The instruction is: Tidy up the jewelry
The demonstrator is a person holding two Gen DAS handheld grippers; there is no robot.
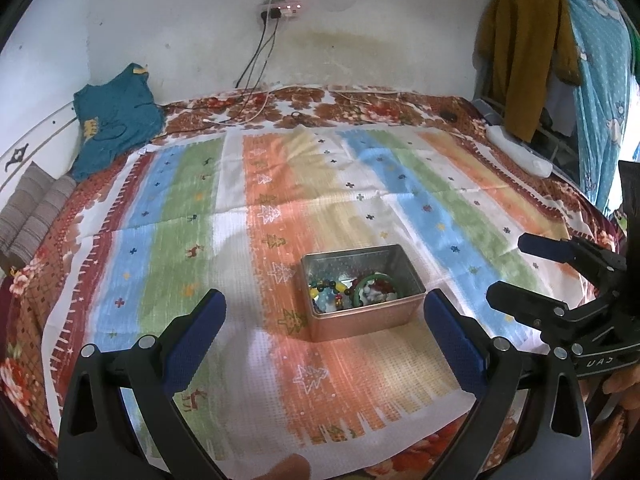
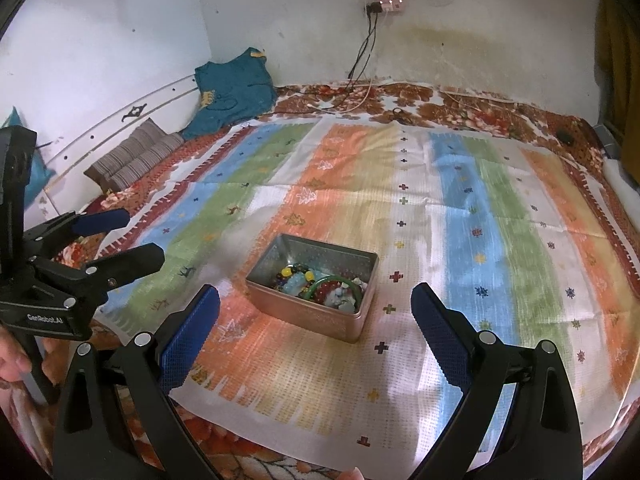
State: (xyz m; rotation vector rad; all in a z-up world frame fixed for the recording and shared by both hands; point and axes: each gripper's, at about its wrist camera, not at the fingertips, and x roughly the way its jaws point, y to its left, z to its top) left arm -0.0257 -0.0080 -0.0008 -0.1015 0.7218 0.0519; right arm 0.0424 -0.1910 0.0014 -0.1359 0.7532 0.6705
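Roughly, scene: we hold two grippers above a bed covered by a striped cloth [image 1: 280, 184], both cameras looking down at it.
Tin: an open metal tin [image 1: 362, 322] sits on the orange stripe, lower centre of the left wrist view and centre of the right wrist view.
Jewelry: the jewelry [image 1: 352, 290] lies heaped inside the tin — coloured beads and a green bangle [image 2: 334, 282] tangled together; none shows on the cloth around it.
Left gripper: our left gripper [image 1: 324, 320] hangs just short of the tin, blue pads spread wide, holding nothing.
Right gripper: our right gripper [image 2: 316, 312] is likewise spread and empty, the tin between its fingertips in its own view.
Stage: everything gathered in the tin fits either a finished tidy-up or pieces waiting to be sorted out — we cannot tell which.
Doing it well: for any grasp in the tin, we judge it best to steady the tin wall with one gripper and pinch a single strand slowly, since tangled beads may drag neighbours.
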